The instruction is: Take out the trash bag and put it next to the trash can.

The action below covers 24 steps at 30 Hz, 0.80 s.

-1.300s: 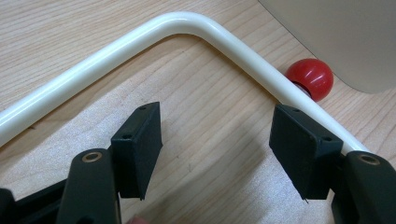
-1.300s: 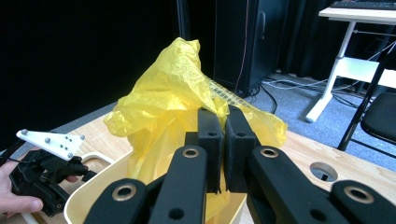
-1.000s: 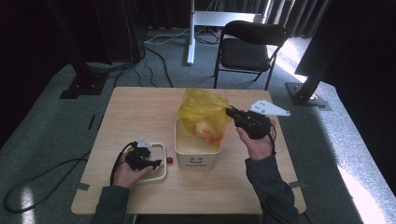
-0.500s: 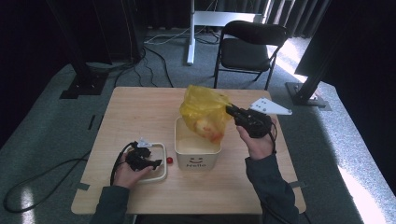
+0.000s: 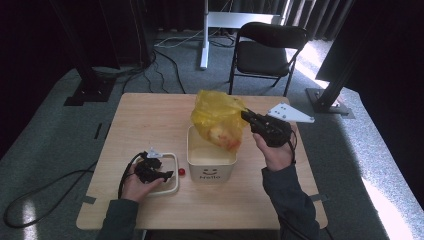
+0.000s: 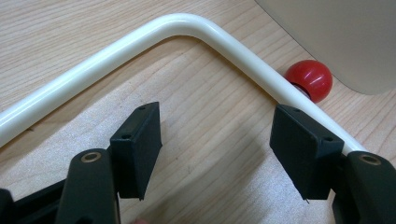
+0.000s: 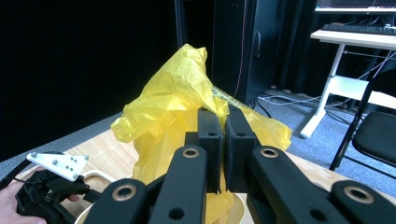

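Clamped tight on crinkled, translucent yellow plastic bag (image 7: 177, 107): right gripper (image 7: 218, 140), bag hanging above square cream bin (image 5: 211, 161) on pale wooden table (image 5: 150, 115), lumpy orange contents showing through. Apart, holding nothing: left gripper (image 6: 217, 149), black blocky pads over rounded cream tray (image 6: 140, 39). Beside tray rim, against bin wall: glossy red ball (image 6: 309, 79).

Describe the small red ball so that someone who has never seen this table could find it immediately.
Find the white Hello bin near the middle of the wooden table. At the foot of its left wall, wedged against the white lid frame, sits the red ball: the one glossy red round thing there.
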### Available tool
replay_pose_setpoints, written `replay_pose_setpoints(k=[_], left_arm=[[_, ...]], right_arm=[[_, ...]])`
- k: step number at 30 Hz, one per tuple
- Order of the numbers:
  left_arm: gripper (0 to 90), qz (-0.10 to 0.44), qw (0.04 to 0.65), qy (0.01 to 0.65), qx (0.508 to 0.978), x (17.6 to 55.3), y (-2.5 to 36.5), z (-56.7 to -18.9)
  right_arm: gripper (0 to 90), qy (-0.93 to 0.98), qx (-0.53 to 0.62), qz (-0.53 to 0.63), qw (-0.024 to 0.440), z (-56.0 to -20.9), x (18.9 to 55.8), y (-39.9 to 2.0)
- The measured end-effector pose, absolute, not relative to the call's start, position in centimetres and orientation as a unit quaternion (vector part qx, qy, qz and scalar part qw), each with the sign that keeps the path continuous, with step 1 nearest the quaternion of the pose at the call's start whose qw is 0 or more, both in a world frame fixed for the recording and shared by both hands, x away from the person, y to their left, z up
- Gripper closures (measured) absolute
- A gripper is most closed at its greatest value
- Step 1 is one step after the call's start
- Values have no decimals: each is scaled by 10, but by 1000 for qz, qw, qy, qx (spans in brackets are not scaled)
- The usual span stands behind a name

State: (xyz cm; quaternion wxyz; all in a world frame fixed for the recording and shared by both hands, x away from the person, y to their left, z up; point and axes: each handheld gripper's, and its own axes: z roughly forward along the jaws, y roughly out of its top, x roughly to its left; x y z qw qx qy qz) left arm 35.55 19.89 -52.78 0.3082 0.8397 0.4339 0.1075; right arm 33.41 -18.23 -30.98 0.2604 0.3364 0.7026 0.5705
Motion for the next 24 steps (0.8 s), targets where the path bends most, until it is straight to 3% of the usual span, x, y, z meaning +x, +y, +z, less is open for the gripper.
replay_pose_setpoints(k=[24], left_arm=[[343,108,309,434,839,355,199,-528]], right_arm=[[872,693,339,575,272,-301,328,-190]])
